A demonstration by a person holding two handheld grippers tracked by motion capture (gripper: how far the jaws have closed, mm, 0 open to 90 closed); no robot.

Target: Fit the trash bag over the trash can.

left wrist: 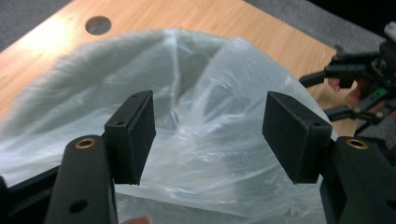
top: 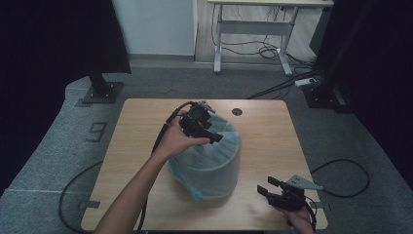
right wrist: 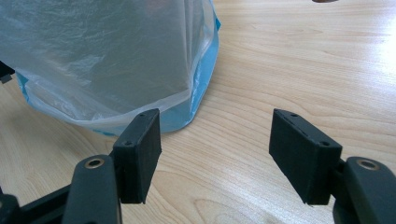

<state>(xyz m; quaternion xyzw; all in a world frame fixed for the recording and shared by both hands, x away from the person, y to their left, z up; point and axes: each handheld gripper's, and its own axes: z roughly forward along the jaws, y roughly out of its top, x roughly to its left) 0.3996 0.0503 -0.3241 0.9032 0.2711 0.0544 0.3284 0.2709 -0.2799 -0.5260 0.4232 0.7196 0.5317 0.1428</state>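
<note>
A blue bin wrapped in a translucent plastic bag [top: 207,163] stands in the middle of the wooden table [top: 272,141]. My left gripper [top: 212,134] hovers over the bag's top on its far left side, jaws open and nothing between the pads. In the left gripper view the crumpled bag [left wrist: 205,93] lies just beyond the open left gripper [left wrist: 210,128]. My right gripper [top: 267,187] rests low near the table's front right corner, open and apart from the bin. In the right gripper view the open right gripper [right wrist: 215,140] sits over bare wood, with the bag [right wrist: 102,51] and the bin's blue rim [right wrist: 205,70] at upper left.
A round cable hole [top: 237,111] is in the table's far edge. Cables trail from both grippers over the grey floor. A black stand base [top: 102,91] sits at the back left, and a desk frame [top: 253,29] with loose wires stands behind.
</note>
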